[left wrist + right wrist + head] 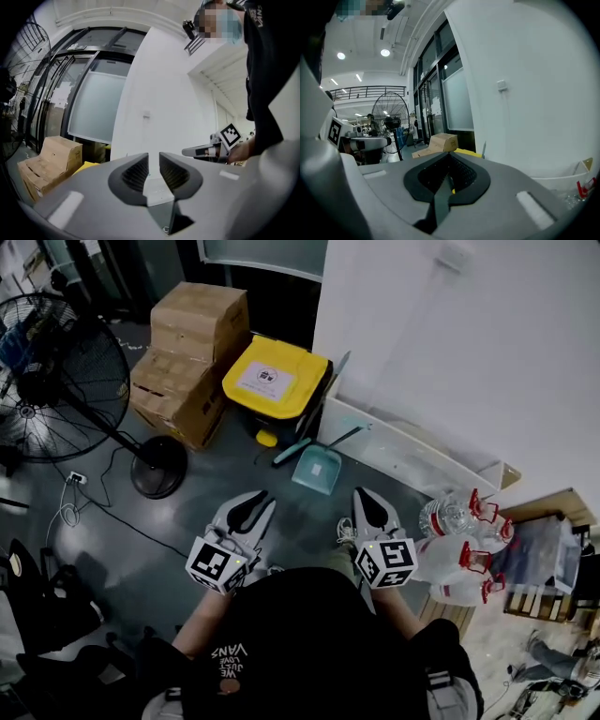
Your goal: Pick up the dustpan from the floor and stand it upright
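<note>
The teal dustpan (pixel 317 470) lies on the dark floor by the foot of the white wall, its handle (pixel 347 436) slanting up toward the wall. My left gripper (pixel 255 503) hovers short of it on the left; in the left gripper view its jaws (pixel 153 158) stand apart with nothing between them. My right gripper (pixel 367 495) hovers short of the pan on the right. In the right gripper view its pads (pixel 450 163) are pressed together and empty. Neither gripper touches the dustpan, which neither gripper view shows.
A yellow-lidded bin (pixel 275 381) and stacked cardboard boxes (pixel 187 357) stand behind the dustpan. A teal stick (pixel 291 452) lies beside the pan. A floor fan (pixel 56 381) with its round base (pixel 157 468) and cable is at left. Clear water jugs (pixel 464 545) sit at right.
</note>
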The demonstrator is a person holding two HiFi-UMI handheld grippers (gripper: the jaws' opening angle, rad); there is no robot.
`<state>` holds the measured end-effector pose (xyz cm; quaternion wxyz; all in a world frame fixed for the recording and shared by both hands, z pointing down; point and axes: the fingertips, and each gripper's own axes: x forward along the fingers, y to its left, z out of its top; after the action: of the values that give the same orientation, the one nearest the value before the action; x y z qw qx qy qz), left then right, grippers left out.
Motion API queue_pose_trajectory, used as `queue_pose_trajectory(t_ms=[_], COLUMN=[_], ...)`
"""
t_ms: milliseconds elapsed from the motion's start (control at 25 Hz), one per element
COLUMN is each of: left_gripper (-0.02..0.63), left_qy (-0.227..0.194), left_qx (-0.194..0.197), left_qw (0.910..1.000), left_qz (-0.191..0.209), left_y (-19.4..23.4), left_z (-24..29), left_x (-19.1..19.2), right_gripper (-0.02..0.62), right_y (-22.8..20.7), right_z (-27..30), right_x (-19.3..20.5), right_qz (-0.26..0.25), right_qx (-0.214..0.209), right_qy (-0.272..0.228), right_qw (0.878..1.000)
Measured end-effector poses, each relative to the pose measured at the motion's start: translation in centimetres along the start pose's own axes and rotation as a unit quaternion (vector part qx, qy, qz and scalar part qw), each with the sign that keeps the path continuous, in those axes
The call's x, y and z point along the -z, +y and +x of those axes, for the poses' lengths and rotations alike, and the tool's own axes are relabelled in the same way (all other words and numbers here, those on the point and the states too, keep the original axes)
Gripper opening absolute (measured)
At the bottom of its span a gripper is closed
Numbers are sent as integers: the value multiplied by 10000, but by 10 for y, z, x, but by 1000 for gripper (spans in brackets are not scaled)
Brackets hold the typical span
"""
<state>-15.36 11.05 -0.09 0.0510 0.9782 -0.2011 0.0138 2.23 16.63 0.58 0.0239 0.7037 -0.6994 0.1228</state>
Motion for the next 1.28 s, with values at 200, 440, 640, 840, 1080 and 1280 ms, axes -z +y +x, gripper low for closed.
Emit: queue_pose_trajectory(t_ms=[200,440,640,840,1080,1280], left_gripper=[90,54,53,52,52,52], left_qy=[-101,-52,-78,-144,-169,-205], left_qx=[105,46,-70,-123,-187,-195], left_qw=[9999,10000,9999,9998,9997,9996], left_qz=[-27,-14,-12,35,-28,-52], left_y=[-4,-5,-3,0,1,2], left_z=[-7,-15,-23,-28,-30,-31], left_x=[-10,-15,-18,-20,-23,-20], right_gripper=[3,3,3,3,2,2], right_y=[11,21,26,27,24,20], right_z=[-9,-12,-11,-5,-3,0], right_x=[-6,-10,-8,-8,-8,-10], right_qz=[88,49,-43,-145,-199,-212], right_qx=[-61,-137,-135,-108,-57,-23], right_qy=[-99,-116,-15,33,66,65], right_qw=[9999,9998,9999,9998,9998,9998])
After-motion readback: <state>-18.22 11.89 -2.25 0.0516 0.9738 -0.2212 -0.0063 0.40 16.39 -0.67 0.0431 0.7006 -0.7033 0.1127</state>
